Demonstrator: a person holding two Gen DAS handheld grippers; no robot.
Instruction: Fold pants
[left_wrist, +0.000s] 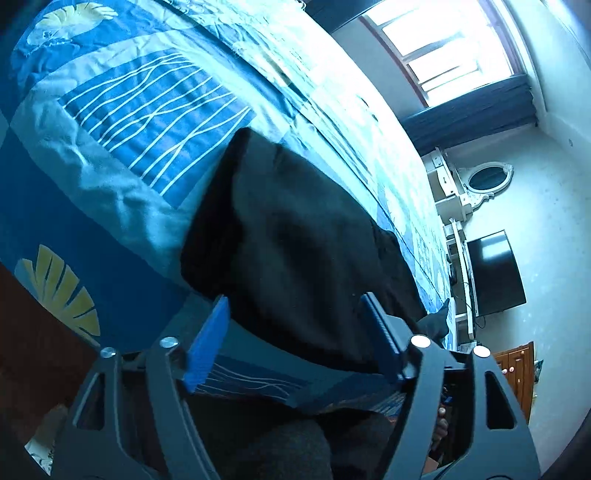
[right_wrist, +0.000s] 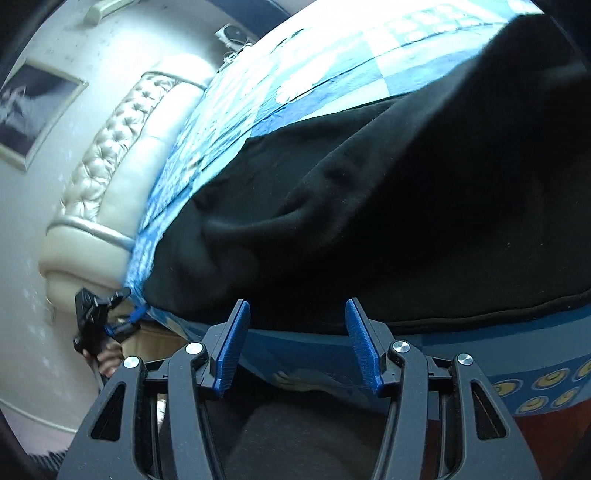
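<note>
Both cams sit on the grippers, aimed down along the fingers, v. close to the bed. Left cam faces across it twd the window; right cam twd the headboard. Shared: black pants and blue cover.

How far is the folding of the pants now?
Done: the black pants lie on the bed cover, and at least one layer looks folded over. In hand: nothing; the left gripper and right gripper are open at the near edge. Left: whether more folds remain, I cannot tell.
</note>
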